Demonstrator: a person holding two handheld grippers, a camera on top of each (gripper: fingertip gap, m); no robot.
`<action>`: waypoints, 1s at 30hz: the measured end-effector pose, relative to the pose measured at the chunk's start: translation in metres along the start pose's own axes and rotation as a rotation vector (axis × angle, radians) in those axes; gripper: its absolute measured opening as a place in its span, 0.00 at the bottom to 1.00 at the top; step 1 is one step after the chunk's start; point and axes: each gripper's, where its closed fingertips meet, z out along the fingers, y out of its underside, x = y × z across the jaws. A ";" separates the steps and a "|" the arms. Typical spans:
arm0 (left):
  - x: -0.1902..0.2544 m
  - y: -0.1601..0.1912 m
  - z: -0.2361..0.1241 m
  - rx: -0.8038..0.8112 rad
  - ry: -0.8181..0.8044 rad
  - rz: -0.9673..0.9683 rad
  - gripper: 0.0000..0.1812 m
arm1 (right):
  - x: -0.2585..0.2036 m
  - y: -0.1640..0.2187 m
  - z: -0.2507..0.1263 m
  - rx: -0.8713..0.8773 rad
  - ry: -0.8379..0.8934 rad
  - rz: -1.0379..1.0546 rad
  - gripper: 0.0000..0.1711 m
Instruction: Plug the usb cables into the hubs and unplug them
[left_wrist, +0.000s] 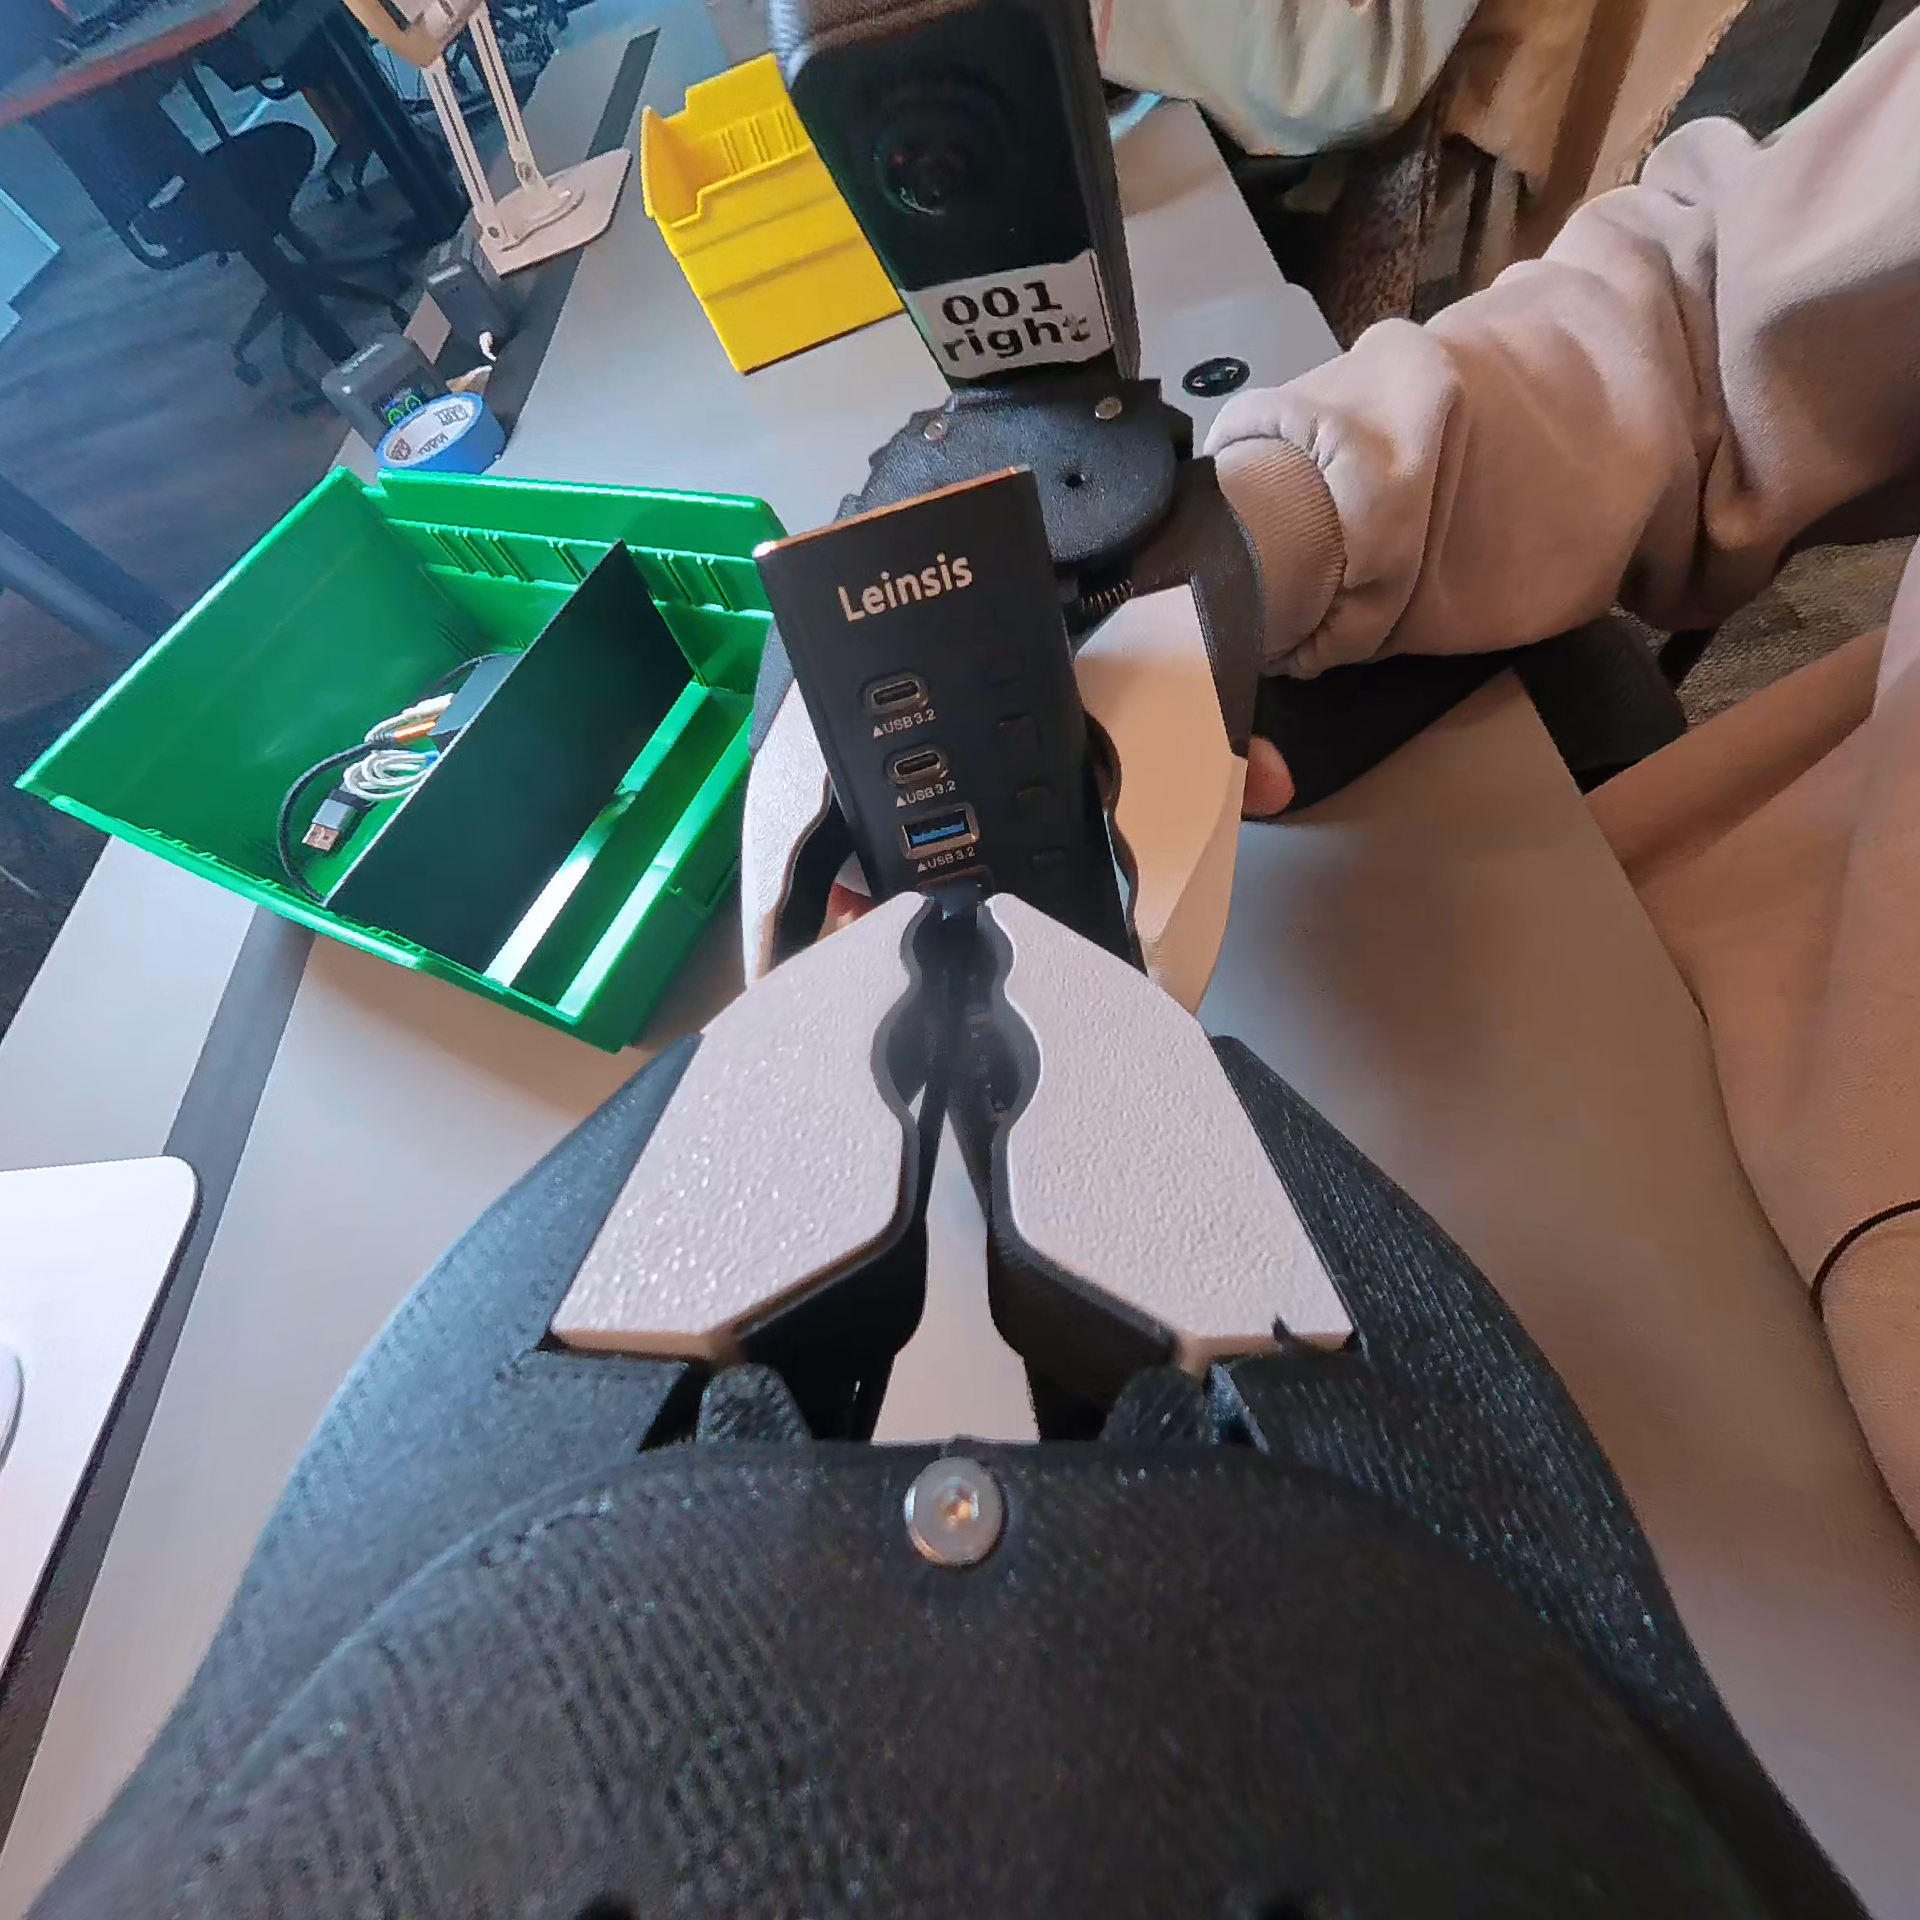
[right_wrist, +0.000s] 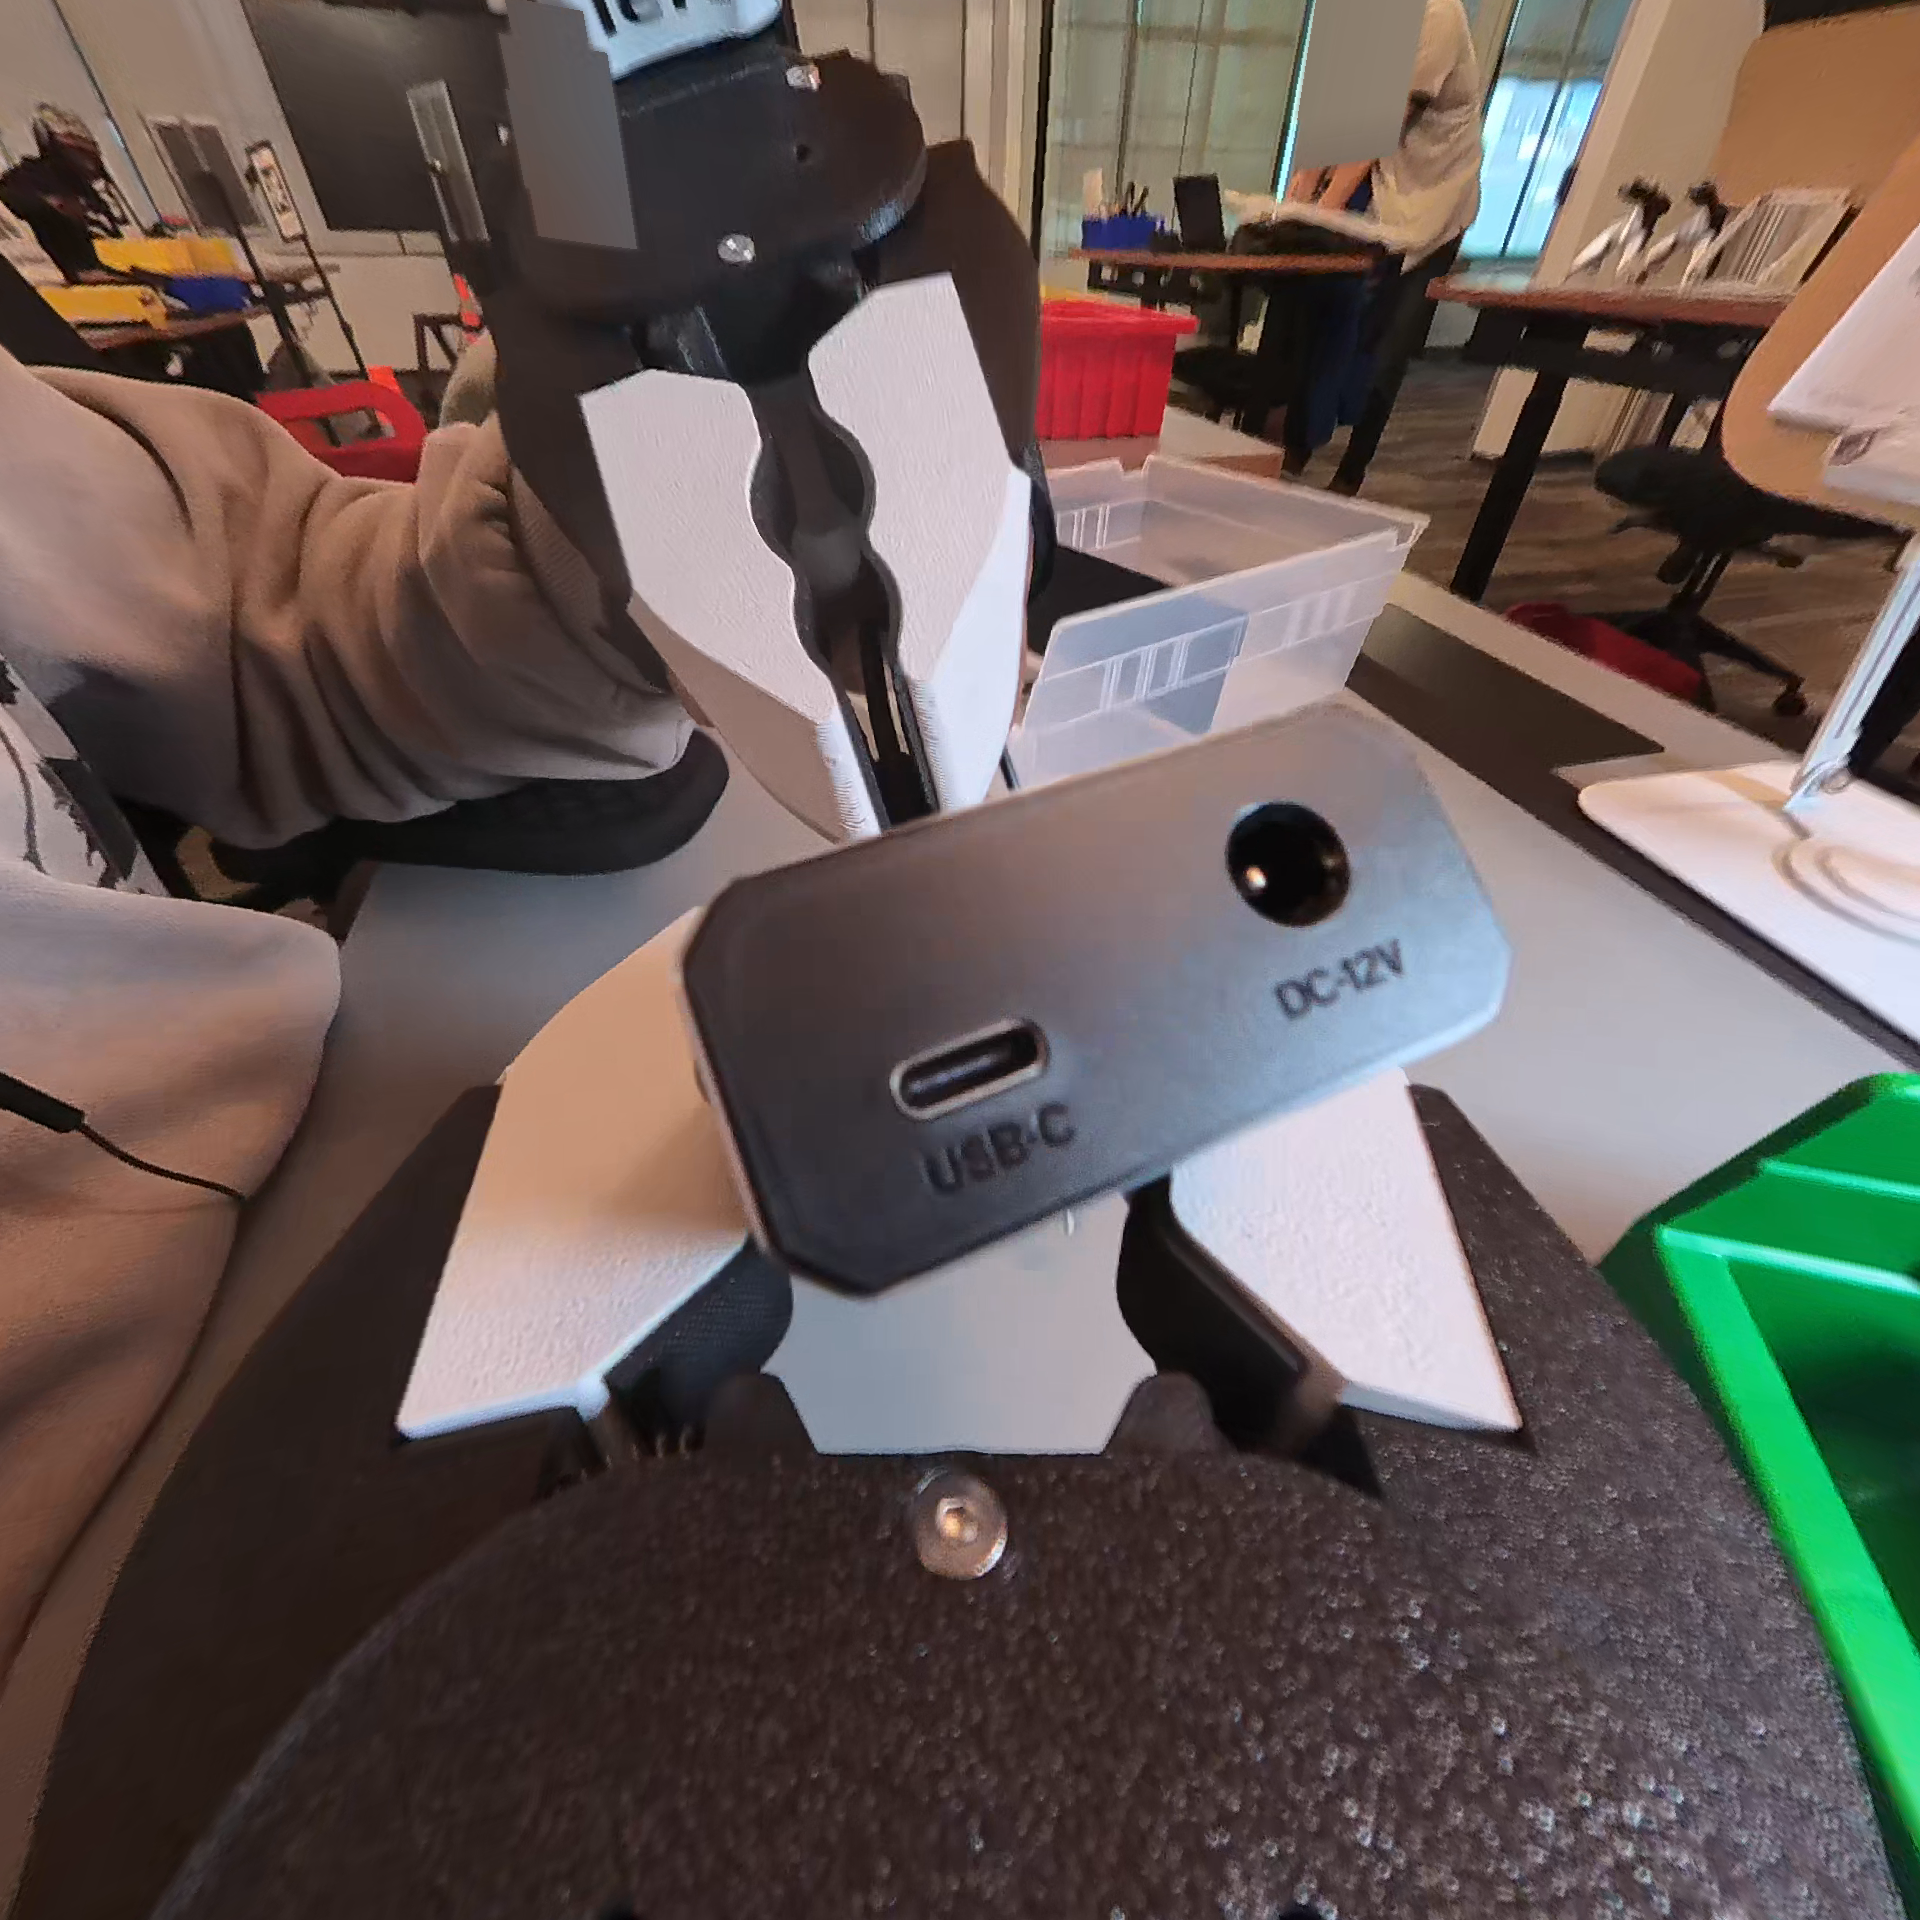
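Left gripper (left_wrist: 954, 914) pinches black cable plug (left_wrist: 951, 912) at black hub (left_wrist: 925, 727) straight ahead; right gripper (left_wrist: 831, 883) holds hub from beyond. Green bin (left_wrist: 260, 665) ahead-left.

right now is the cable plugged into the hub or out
Cannot tell: left gripper holds the cable at the hub, hiding the port.

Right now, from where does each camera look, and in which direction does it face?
Left wrist view: sits on the left gripper, faces along its fingers to the black rectangular USB hub; the gripper is shut on a black cable plug at the hub's lowest port; behind, the green plastic bin.
Right wrist view: sits on the right gripper, shut on the hub's end face; it faces the left gripper and a beige sleeve.
Shared: hub, both grippers, green bin.
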 end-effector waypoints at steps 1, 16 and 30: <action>0.000 -0.002 -0.001 0.010 0.002 -0.002 0.03 | -0.001 -0.004 -0.001 0.028 -0.002 -0.005 0.46; -0.041 -0.028 -0.066 0.188 -0.162 -0.082 0.16 | 0.012 -0.020 -0.018 0.230 -0.114 0.274 0.43; -0.059 -0.014 -0.098 0.277 -0.146 -0.183 0.18 | -0.011 -0.014 -0.015 0.131 -0.253 0.261 0.42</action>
